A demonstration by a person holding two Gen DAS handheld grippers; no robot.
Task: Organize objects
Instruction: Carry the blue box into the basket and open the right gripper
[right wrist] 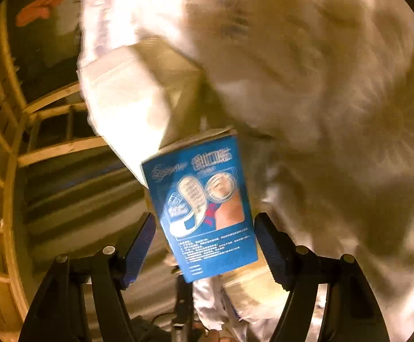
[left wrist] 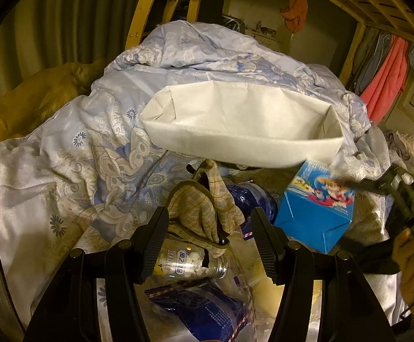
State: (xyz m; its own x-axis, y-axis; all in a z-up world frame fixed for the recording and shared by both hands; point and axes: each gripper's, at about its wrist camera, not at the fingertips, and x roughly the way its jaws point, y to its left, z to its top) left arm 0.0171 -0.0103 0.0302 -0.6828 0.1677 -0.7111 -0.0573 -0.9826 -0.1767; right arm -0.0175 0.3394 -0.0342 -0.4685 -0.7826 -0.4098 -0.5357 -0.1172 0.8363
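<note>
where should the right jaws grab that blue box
Across the two narrow side walls of the blue box, around its lower half. It stands tilted between the right gripper pads with its broad printed face toward the camera, so come straight on from that face; the flat parallel sides suit the pads.

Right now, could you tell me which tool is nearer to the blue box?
Right. The right tool has the blue box between its fingers. The left tool sits apart, over a clear pill bottle and checked cloth.
</note>
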